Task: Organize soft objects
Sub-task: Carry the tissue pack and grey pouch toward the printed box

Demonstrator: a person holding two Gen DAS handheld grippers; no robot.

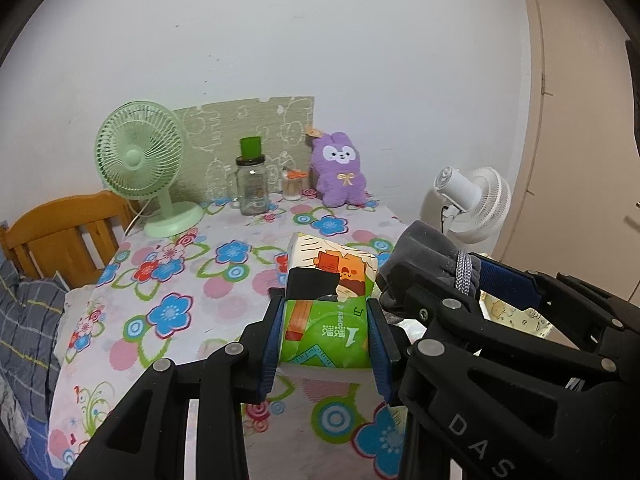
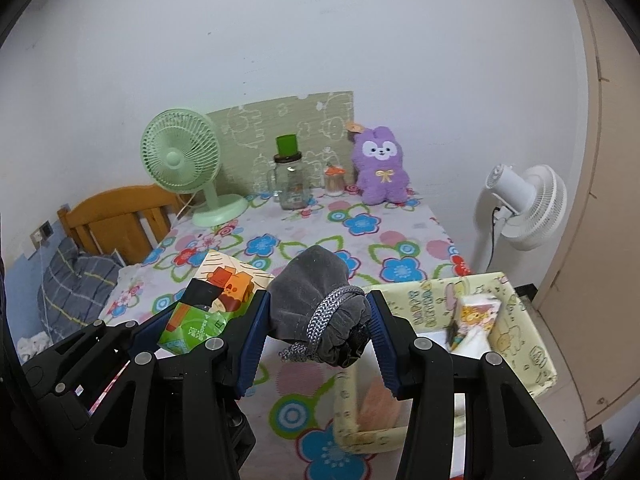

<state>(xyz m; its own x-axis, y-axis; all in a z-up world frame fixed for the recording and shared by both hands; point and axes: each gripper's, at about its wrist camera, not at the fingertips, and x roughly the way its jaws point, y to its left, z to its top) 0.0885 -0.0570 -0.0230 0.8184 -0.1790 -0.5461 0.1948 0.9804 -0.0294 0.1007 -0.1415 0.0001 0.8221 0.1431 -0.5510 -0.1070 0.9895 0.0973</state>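
My left gripper (image 1: pixel 326 320) is shut on a soft tissue pack (image 1: pixel 332 300) with a green and orange cartoon wrapper, held above the floral tablecloth (image 1: pixel 180 280). The pack also shows in the right wrist view (image 2: pixel 208 300). My right gripper (image 2: pixel 318 320) is shut on a grey drawstring pouch (image 2: pixel 316 292), seen in the left wrist view (image 1: pixel 428 256) at the right. A yellow fabric basket (image 2: pixel 528 344) sits at the table's right front and holds a small tissue pack (image 2: pixel 474 316) and a pink item (image 2: pixel 378 404). A purple plush bunny (image 2: pixel 380 168) sits at the table's back.
At the back stand a green desk fan (image 2: pixel 184 160), a glass jar with a green lid (image 2: pixel 290 176), a small orange-topped jar (image 2: pixel 334 180) and a patterned board (image 2: pixel 280 128). A white floor fan (image 2: pixel 524 204) stands right of the table. A wooden bed frame (image 2: pixel 116 216) is left.
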